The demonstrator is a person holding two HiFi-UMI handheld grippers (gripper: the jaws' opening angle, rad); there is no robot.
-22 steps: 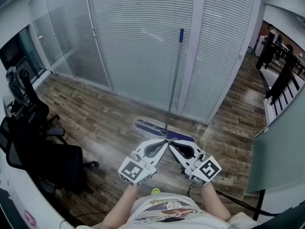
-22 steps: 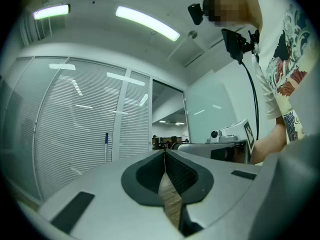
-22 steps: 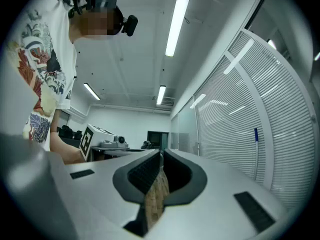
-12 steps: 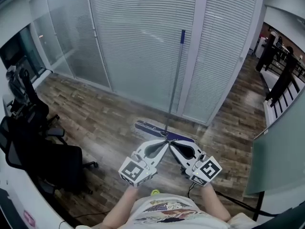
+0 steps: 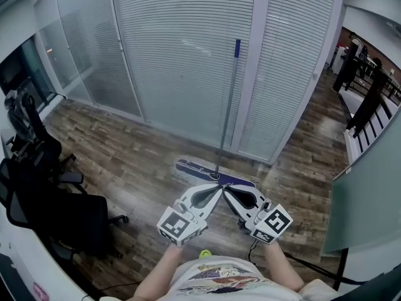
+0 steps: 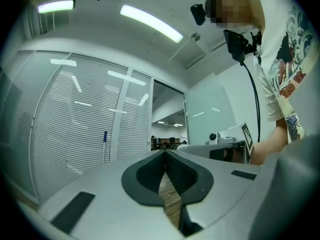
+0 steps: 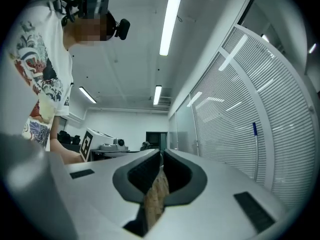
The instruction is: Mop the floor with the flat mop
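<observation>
The flat mop (image 5: 228, 105) is leaned against the blinds (image 5: 182, 61), its head set on the floor (image 5: 138, 162); the office chair (image 5: 59, 213) is placed well apart at the left.

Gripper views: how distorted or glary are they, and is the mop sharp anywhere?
Left gripper view: heavy fisheye, dark corners, ceiling lights blown out, mop small but distinct against the blinds. Right gripper view: same bending, light streaks reflected on the blinds, mop thin at right. Head view: even light, sharp mop, faint sheen on the floor.

**One Mop, Two Grippers, Two Chairs**

There's one flat mop (image 5: 225, 115) out there. Two grippers are in play: the left gripper (image 5: 217, 188) and the right gripper (image 5: 225, 189). Black office chairs (image 5: 75, 215) look like two. One small yellow-green object (image 5: 204, 253).
</observation>
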